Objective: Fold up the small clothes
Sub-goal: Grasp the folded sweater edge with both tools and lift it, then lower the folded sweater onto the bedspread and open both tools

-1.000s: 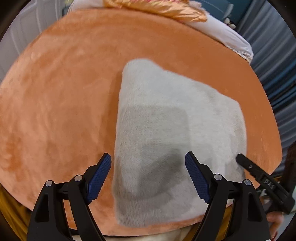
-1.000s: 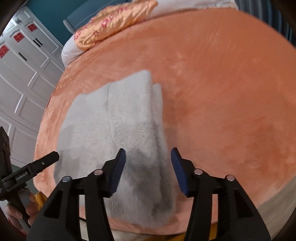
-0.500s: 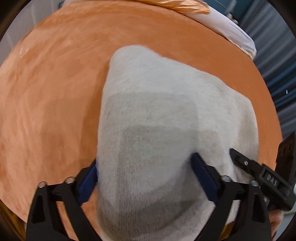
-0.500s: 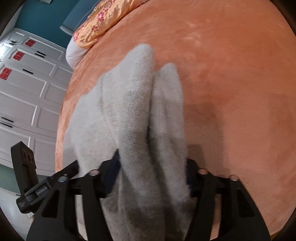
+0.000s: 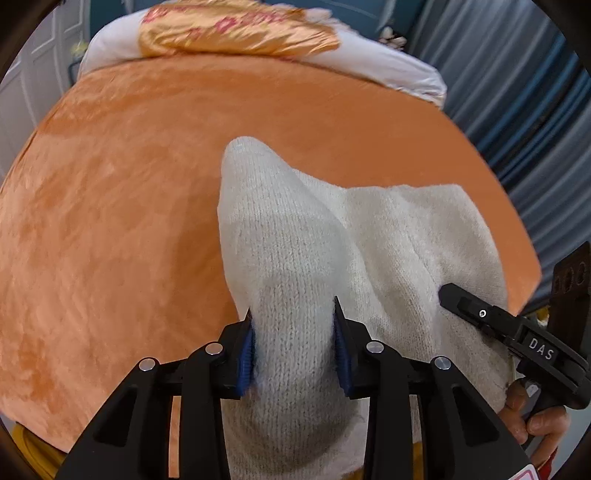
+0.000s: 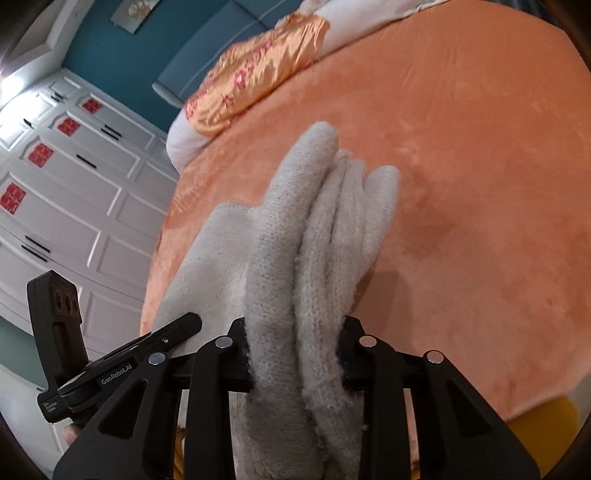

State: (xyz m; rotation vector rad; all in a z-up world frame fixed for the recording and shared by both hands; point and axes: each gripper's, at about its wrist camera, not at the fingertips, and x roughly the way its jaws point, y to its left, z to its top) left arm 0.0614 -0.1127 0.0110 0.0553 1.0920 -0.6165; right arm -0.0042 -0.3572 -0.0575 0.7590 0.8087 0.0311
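A folded white knit garment (image 5: 295, 258) lies on the orange plush bed cover (image 5: 110, 221). My left gripper (image 5: 294, 347) is shut on the garment's near left edge, and the fabric bunches up between its blue pads. My right gripper (image 6: 295, 354) is shut on the near right edge of the same garment (image 6: 314, 240), where several layers stand up between its fingers. The right gripper also shows at the right of the left wrist view (image 5: 498, 325). The left gripper shows at the lower left of the right wrist view (image 6: 122, 365).
An orange satin pillow (image 5: 236, 33) and white bedding (image 5: 388, 70) lie at the far end of the bed. White wardrobe doors (image 6: 55, 203) stand to the left. Dark curtains (image 5: 535, 122) hang to the right. The bed's near edge runs just below both grippers.
Both grippers went from open over the flat garment to shut on its near edge. The near edge has lifted, and the cloth now bunches into ridges.
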